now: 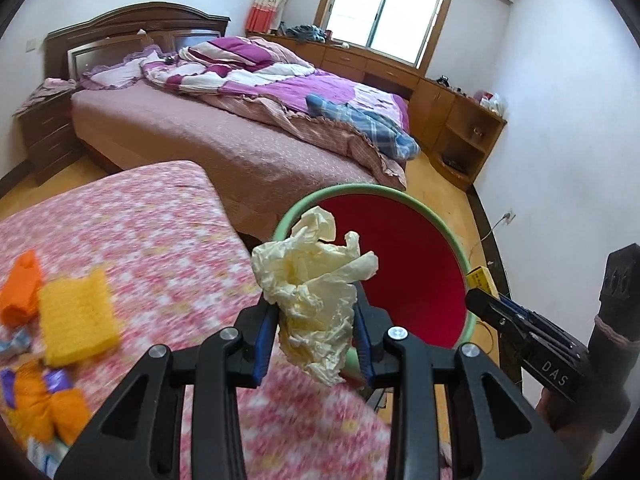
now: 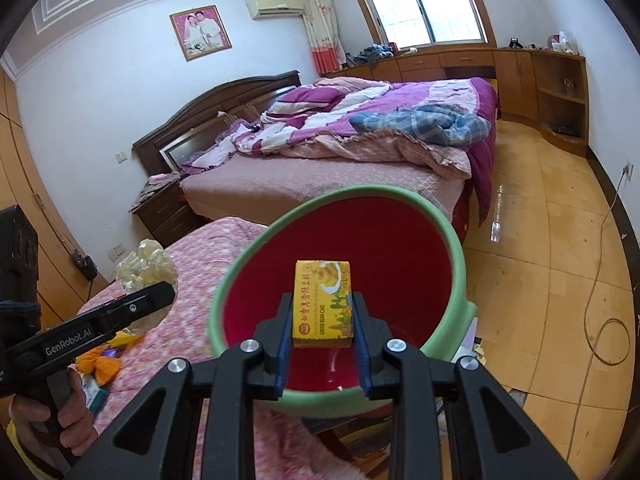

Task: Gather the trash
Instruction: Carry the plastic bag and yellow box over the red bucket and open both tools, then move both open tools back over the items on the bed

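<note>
With both loads over the green-rimmed red plastic bin (image 2: 424,240), your right tongs (image 2: 322,322) pinch the yellow cardboard cake box (image 2: 322,304) above its mouth, left tongs (image 1: 316,320) pinch the crumpled cream tissue (image 1: 316,280) at its rim, ready to drop.

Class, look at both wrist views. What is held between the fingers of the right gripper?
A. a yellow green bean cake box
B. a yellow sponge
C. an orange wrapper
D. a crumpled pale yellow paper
A: in the right wrist view the right gripper is shut on the green bean cake box over the red bin; the crumpled paper is in the left gripper.
</note>
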Available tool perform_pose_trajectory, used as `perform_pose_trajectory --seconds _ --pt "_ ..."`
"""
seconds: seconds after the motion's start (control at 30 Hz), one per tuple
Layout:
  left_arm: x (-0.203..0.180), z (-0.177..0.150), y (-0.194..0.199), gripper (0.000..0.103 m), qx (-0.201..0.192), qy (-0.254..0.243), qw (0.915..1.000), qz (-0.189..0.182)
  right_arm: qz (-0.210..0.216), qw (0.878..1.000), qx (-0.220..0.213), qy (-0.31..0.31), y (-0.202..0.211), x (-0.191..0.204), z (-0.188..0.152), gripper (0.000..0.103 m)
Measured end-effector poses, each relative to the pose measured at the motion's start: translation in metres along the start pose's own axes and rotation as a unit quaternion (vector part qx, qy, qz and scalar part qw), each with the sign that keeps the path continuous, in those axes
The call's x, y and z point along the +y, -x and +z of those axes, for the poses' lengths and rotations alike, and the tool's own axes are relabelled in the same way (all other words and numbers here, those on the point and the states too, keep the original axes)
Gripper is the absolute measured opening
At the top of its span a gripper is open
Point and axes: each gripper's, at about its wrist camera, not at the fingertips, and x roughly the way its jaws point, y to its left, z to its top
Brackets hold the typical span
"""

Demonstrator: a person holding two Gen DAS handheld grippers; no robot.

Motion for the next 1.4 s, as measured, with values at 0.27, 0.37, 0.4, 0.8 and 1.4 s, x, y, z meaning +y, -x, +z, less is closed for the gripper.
perform_pose_trajectory --seconds 0.27,0.37,0.4,0.8,1.4 --pt "-0.011 0.000 -0.039 0.046 0.033 -0.021 0.9992 0.009 -0.012 1.000 0.028 0.007 -0.029 -0.009 0.001 0.029" --pt "-0.013 -0.003 -0.040 0.055 0.027 -0.032 0.9986 0.033 -0.010 0.999 0.031 0.008 -0.037 -0.008 -0.001 0.029" --pt "-0.012 -0.003 -0.041 0.056 0.025 -0.034 0.9983 0.039 -0.009 0.999 0.031 0.007 -0.038 -0.007 -0.001 0.029" --pt "0.003 -0.006 -0.036 0.059 0.014 -0.004 0.9994 0.030 -0.008 1.000 0.009 -0.010 -0.033 -0.004 0.001 0.059" --pt "0.015 -0.011 0.026 0.065 -0.007 0.037 0.9993 0.007 0.004 1.000 0.001 -0.017 0.006 0.014 0.000 0.063"
